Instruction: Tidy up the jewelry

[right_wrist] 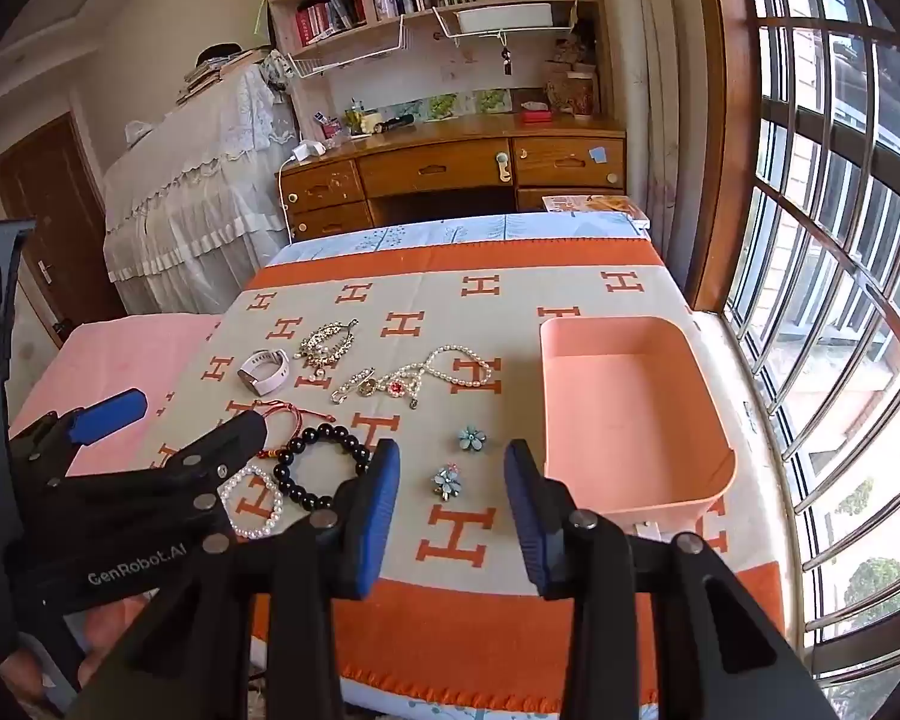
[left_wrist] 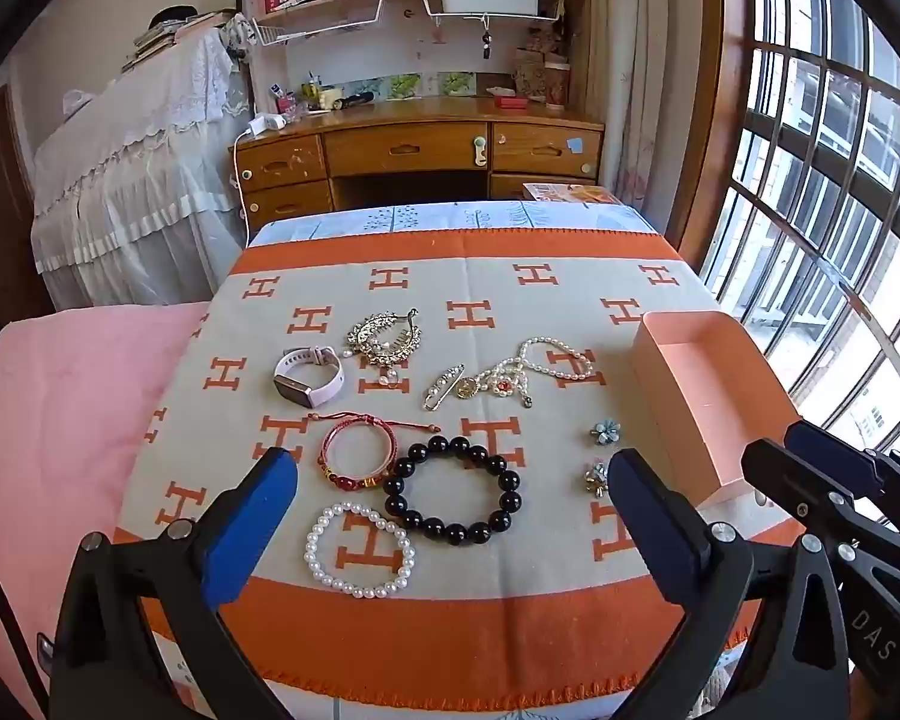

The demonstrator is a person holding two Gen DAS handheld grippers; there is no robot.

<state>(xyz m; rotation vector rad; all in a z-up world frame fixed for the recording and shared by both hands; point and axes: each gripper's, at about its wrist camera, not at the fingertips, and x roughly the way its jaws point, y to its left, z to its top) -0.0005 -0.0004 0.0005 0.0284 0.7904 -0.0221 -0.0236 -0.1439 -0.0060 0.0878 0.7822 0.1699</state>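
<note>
A: Both tongs, left gripper and right gripper, are being held open, empty.

B: Flower clips are lying left of the pink box; slipping is being risked, being small.

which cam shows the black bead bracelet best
The left wrist view: the whole ring of the black bead bracelet lies clear between the claw's fingers. In the right wrist view, the bracelet is smaller, its lower edge hidden behind the right claw's finger.
</note>
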